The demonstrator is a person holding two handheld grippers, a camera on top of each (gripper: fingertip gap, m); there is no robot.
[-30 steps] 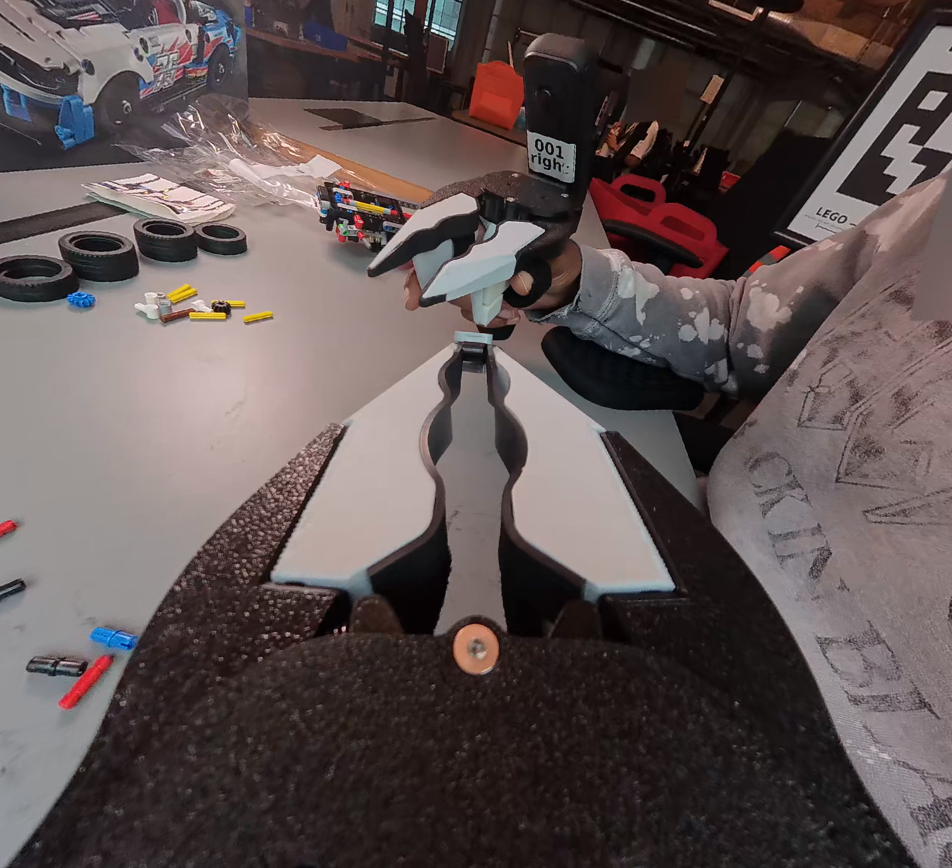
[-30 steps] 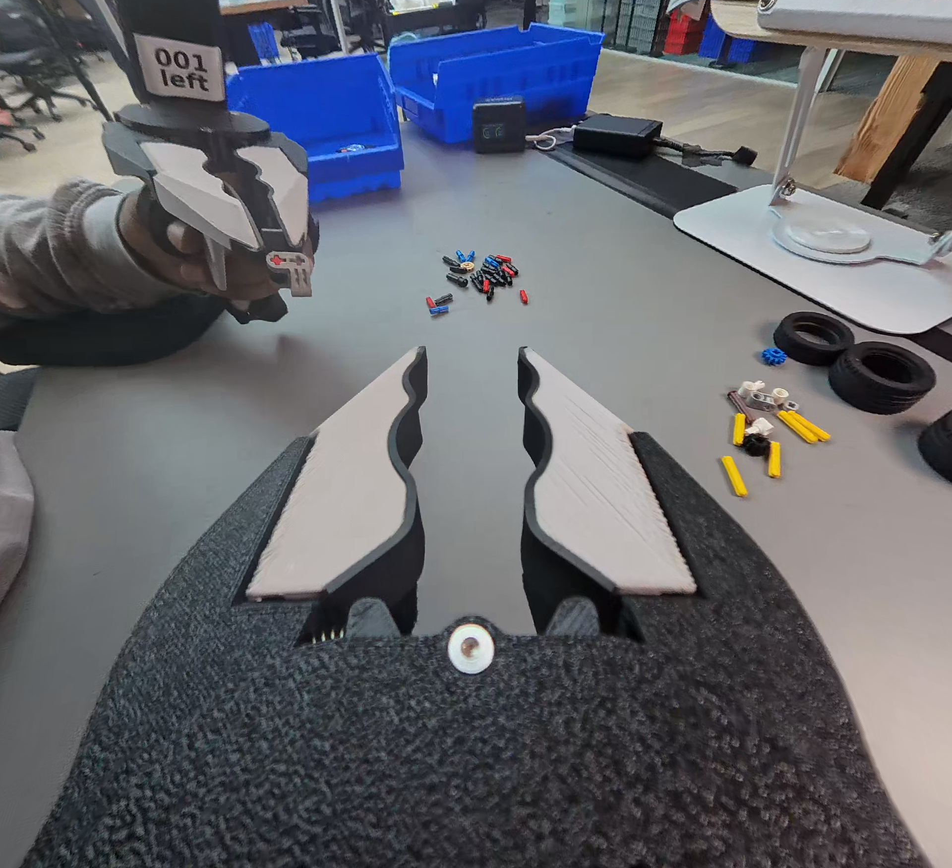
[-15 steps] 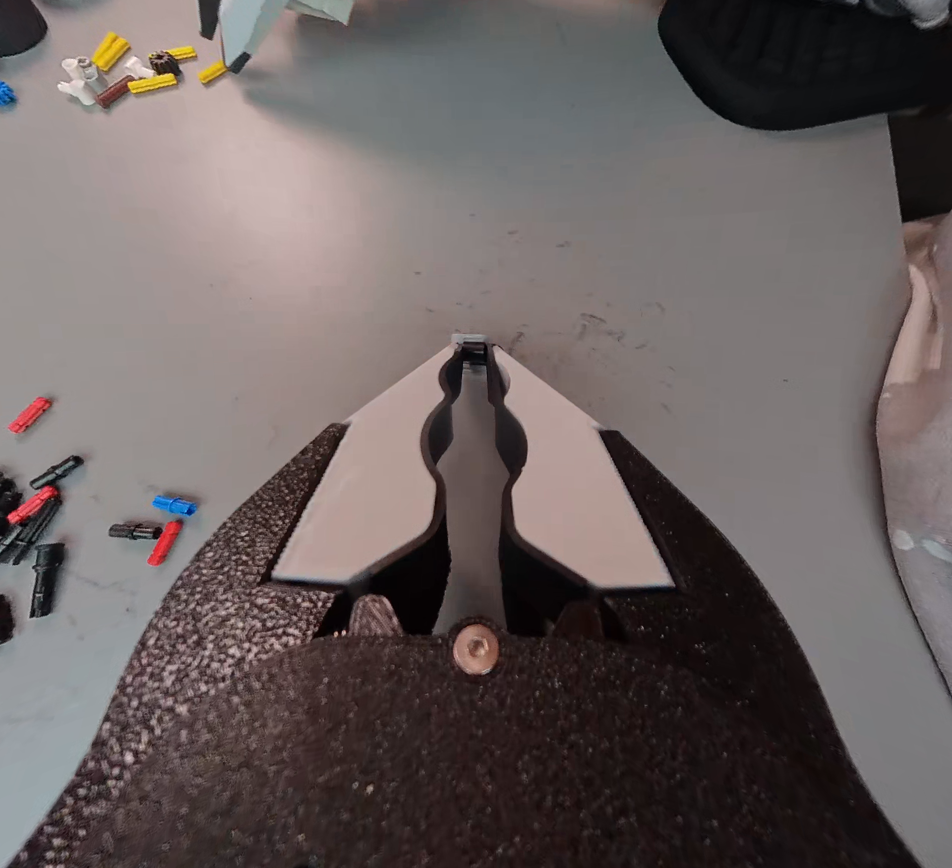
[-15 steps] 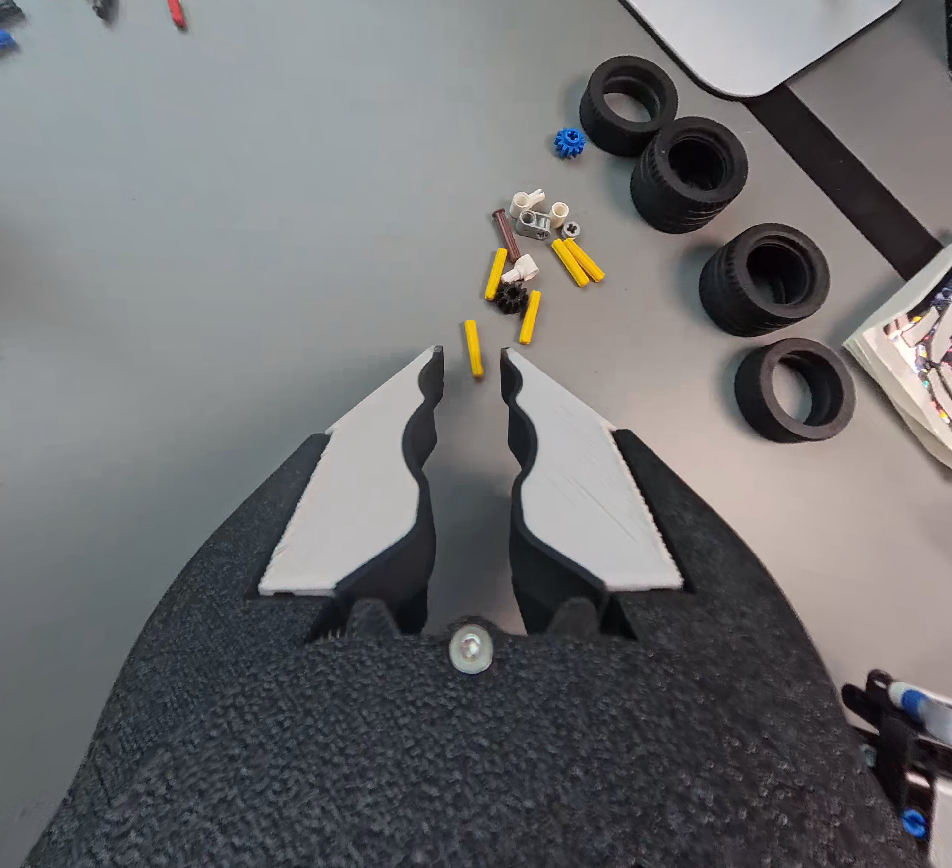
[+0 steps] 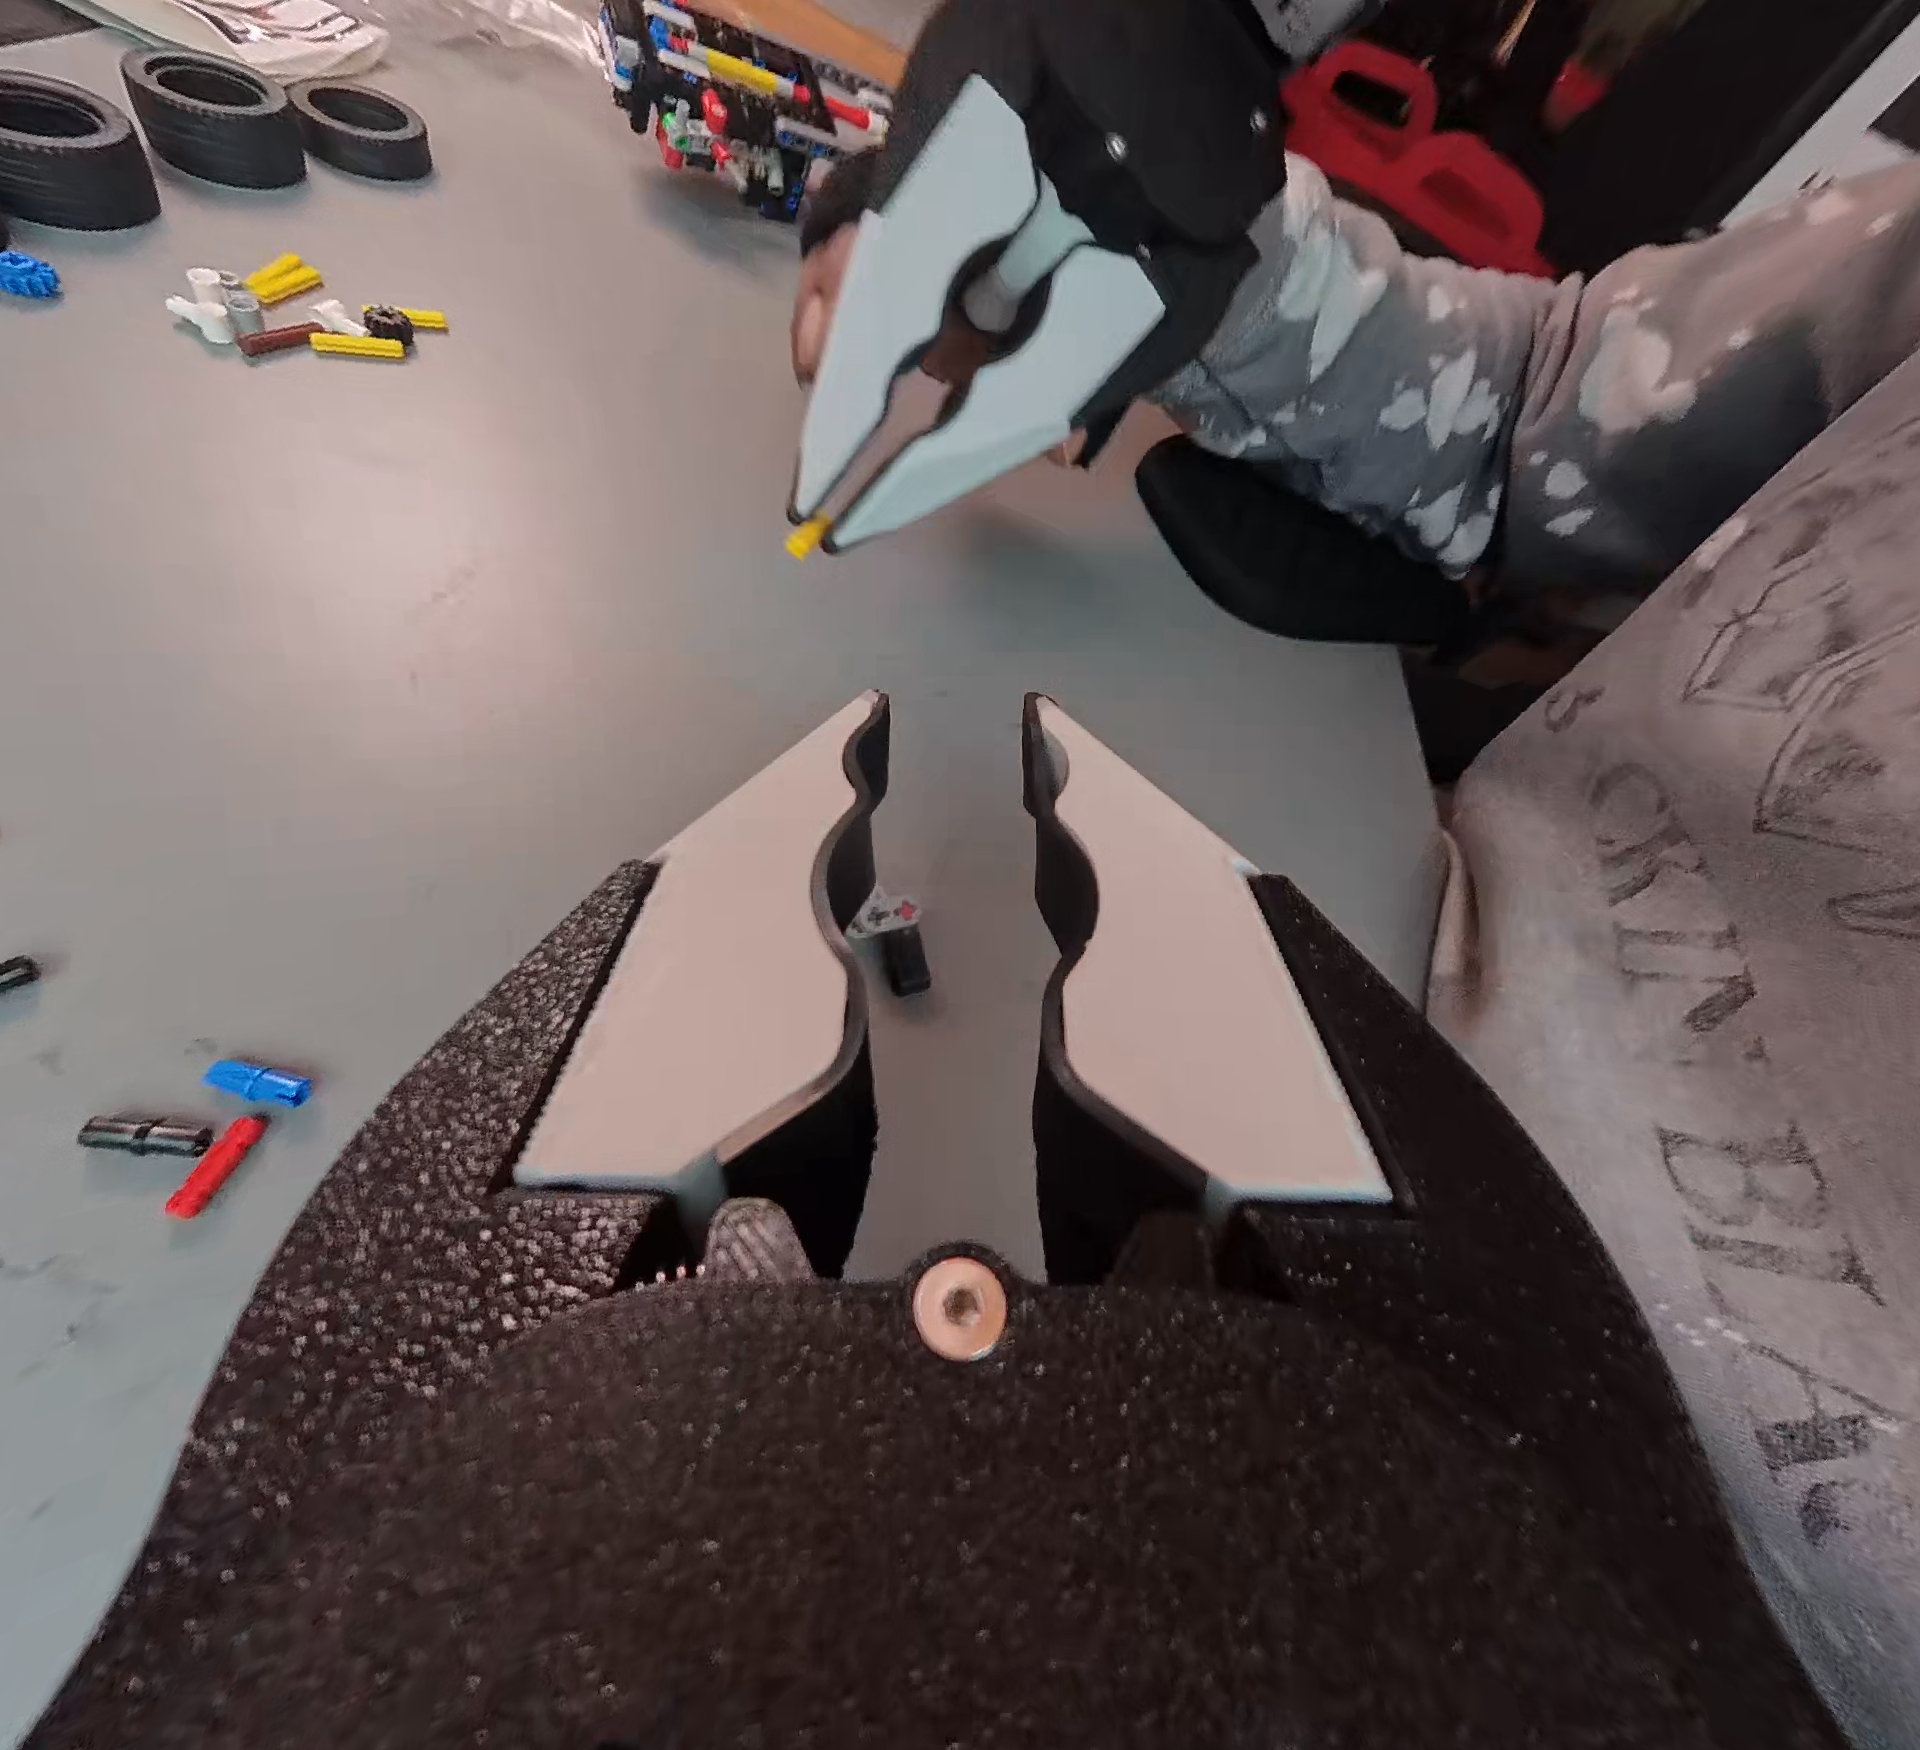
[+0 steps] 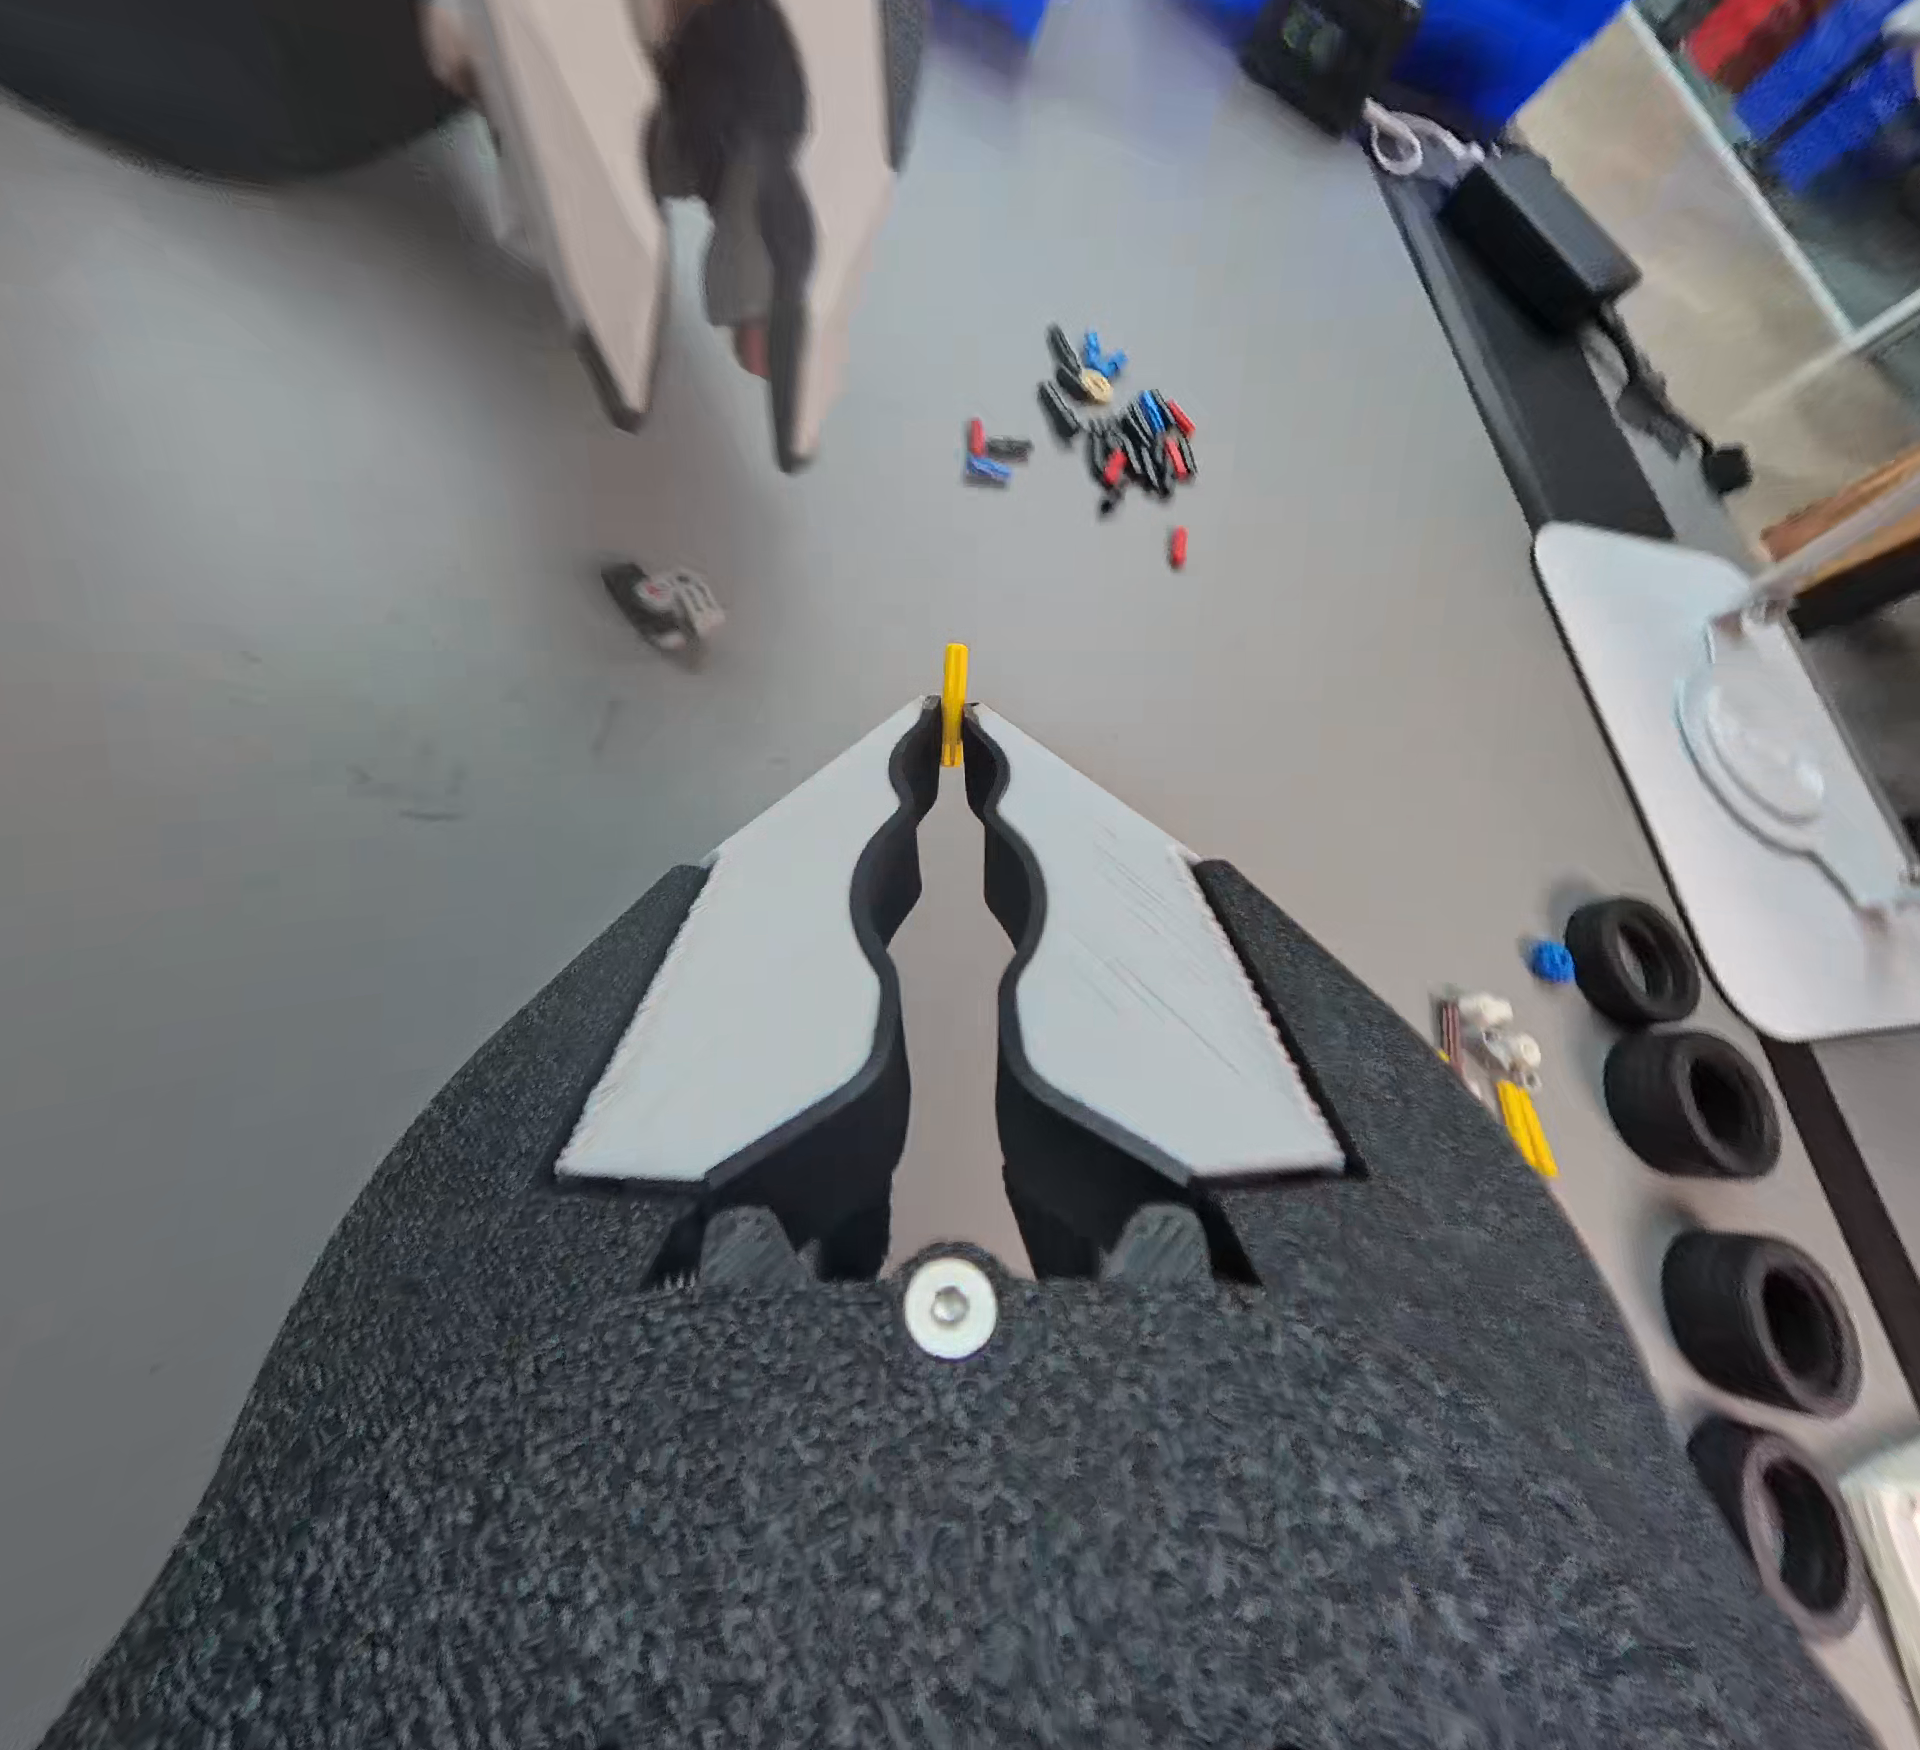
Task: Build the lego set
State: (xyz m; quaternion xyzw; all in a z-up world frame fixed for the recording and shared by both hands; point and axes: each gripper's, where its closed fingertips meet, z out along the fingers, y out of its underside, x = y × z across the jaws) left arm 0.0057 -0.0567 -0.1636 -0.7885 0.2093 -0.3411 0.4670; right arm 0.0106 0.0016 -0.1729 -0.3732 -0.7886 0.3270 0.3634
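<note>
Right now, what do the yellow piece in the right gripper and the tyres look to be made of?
Yellow axle: looks like hard glossy plastic, uniformly coloured with crisp moulded edges. Tyres: probably matte black rubber, with ribbed tread and a dull, non-reflective surface, though the view is slightly blurred.

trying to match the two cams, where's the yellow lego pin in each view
Left wrist view: the yellow pin pokes from the right tool's tips, upper centre.
Right wrist view: centre, pinched in that tool's own tips, pointing away.
Shared landmark: the small grey and black piece on the table, also at left of centre in the right wrist view.
</note>
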